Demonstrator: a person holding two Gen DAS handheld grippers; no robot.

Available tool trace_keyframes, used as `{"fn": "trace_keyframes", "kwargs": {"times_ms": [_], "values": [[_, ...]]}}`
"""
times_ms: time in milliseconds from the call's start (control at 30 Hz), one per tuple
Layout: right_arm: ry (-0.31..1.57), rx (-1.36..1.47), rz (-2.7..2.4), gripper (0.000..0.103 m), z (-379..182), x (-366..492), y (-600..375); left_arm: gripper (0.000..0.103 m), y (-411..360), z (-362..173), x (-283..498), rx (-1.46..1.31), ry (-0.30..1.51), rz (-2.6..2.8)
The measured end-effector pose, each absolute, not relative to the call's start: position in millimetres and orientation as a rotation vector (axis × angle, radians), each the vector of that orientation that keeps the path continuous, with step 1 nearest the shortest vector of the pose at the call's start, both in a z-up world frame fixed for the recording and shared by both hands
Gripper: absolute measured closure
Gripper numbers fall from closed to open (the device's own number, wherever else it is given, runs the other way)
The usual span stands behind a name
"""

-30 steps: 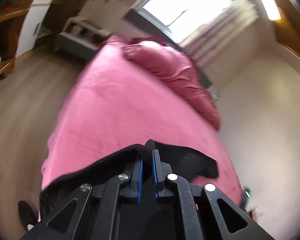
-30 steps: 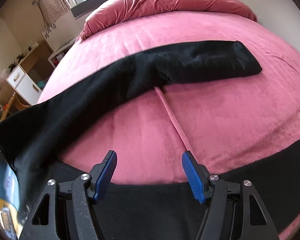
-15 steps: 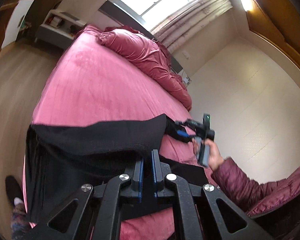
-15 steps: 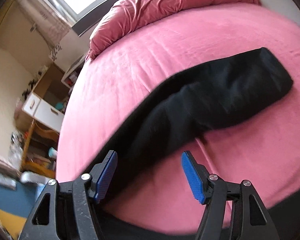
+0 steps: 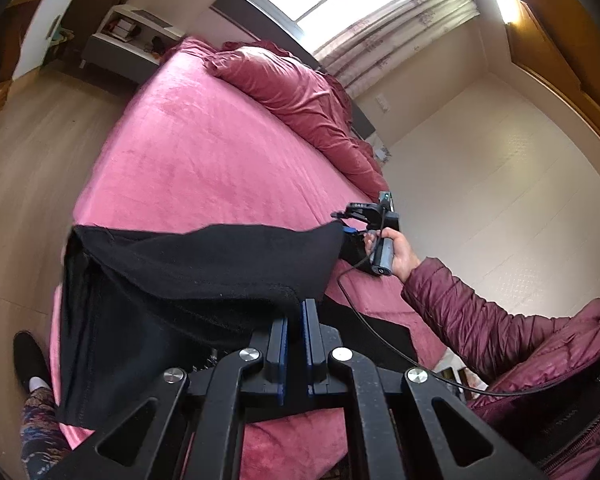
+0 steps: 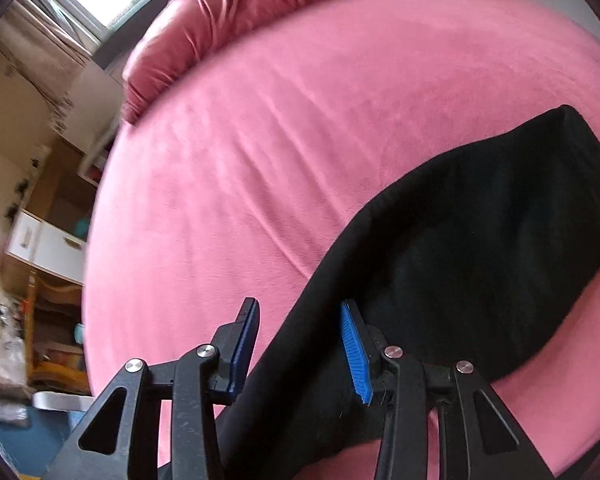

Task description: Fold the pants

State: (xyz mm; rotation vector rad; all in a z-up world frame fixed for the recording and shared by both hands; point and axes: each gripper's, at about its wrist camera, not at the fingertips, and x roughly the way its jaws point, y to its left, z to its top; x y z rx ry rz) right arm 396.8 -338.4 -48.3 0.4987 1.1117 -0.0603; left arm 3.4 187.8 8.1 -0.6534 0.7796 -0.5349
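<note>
Black pants (image 5: 204, 268) lie partly on a pink bed (image 5: 204, 152). My left gripper (image 5: 295, 308) is shut on the pants' thick hem and holds it lifted above the bed's near edge, the cloth hanging down to the left. My right gripper (image 6: 300, 316) is open, its blue pads straddling the edge of a black pant leg (image 6: 480, 248) that lies flat on the bed. In the left wrist view the right gripper (image 5: 360, 216) is seen at the far end of the lifted cloth, held by a hand.
A crumpled dark-pink duvet (image 5: 300, 92) lies along the head of the bed. Wooden floor (image 5: 28, 168) and shelves (image 5: 124, 36) are to the left. White drawers (image 6: 44, 240) stand beside the bed. The person's maroon jacket sleeve (image 5: 480, 320) is at right.
My left gripper has lifted the pants higher and swung right. My right gripper has dropped close to the pant leg, its jaws now around the cloth's edge and somewhat narrower.
</note>
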Motion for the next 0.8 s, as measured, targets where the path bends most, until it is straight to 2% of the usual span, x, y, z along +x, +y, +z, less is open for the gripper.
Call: {"fn": "trace_keyframes", "kwargs": {"times_ms": [33, 67, 100, 300, 500, 633, 800], "values": [[1.121, 0.483, -0.055, 0.073, -52, 401, -337, 0.097, 191, 9, 7, -0.663, 0.776, -0.524], [1.129, 0.460, -0.055, 0.092, -53, 405, -335, 0.097, 194, 9, 11, -0.662, 0.775, -0.508], [1.131, 0.436, -0.059, 0.095, -53, 405, -334, 0.097, 196, 10, 17, -0.660, 0.776, -0.482], [0.993, 0.422, 0.001, 0.095, -8, 401, -337, 0.097, 235, 31, 88, -0.648, 0.703, -0.274], [0.813, 0.451, 0.142, 0.095, 51, 341, -343, 0.097, 272, 50, 148, -0.674, 0.647, -0.153], [0.754, 0.461, 0.223, 0.095, 66, 285, -348, 0.097, 271, 54, 145, -0.644, 0.646, -0.153], [0.741, 0.501, 0.273, 0.096, 56, 203, -365, 0.097, 266, 51, 103, -0.622, 0.645, -0.200]]}}
